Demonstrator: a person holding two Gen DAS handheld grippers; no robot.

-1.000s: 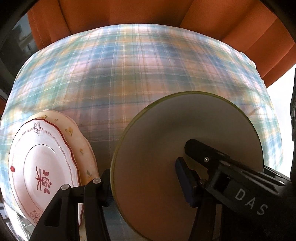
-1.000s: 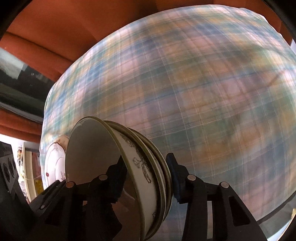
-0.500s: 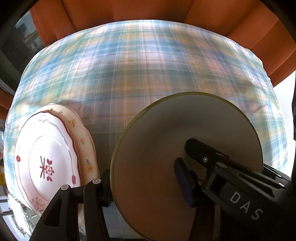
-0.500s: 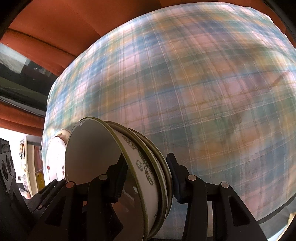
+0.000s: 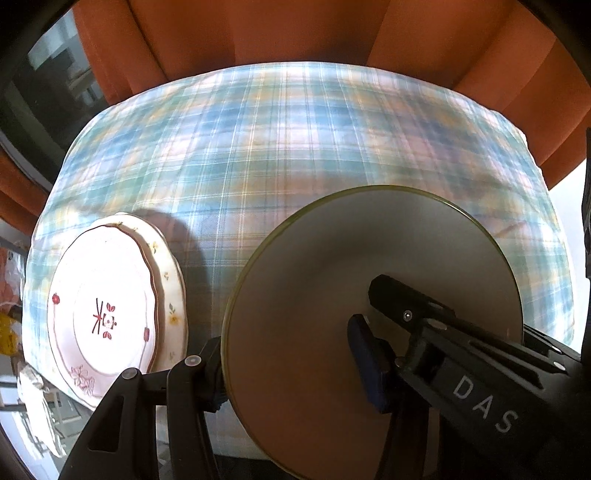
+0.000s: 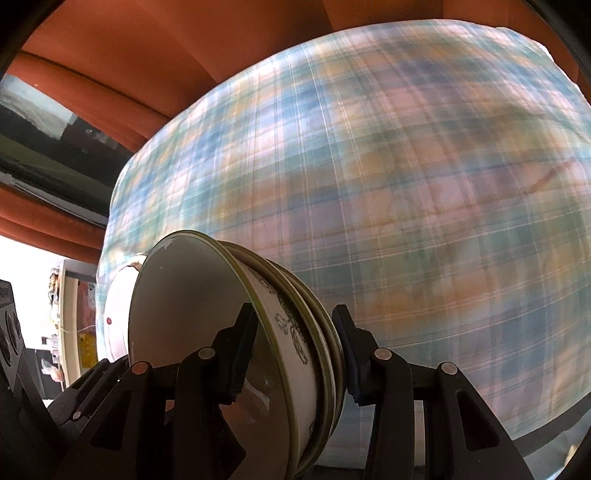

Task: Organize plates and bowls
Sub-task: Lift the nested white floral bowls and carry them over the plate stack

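Both grippers loaded, stack resting at bench edge

Now clamped in the left gripper point(image 5: 288, 363): a plain plate point(image 5: 373, 295) with an olive-green rim, held on edge, its pale face turned toward the lens and filling the lower right of the left wrist view. One finger point(image 5: 364, 354) with a blue pad pressed on the near face, the other point(image 5: 207, 373) pressed behind the rim at the plate's left edge. "DAS" printed in white on the gripper body.

Left of that plate, lying flat on the bench point(image 5: 295, 155) under its blue, green and orange plaid cloth: a stack of two scalloped plates point(image 5: 110, 314). Upper one white with a red line border and a small red flower motif at its centre; lower one cream with tiny yellow flowers, showing only as a crescent on the right side. Stack close to the near left edge of the bench, apart from the held plate.

Closed likewise, the right gripper point(image 6: 291, 354), pinching a nested set of bowls point(image 6: 207, 306) tilted on their side, rims olive-green, a dark leaf pattern on the outer wall. One finger inside the innermost bowl, the other against the outermost wall. Behind the bowls, a sliver of the white plate stack visible.

Orange curtains point(image 5: 295, 29) hanging behind the bench.
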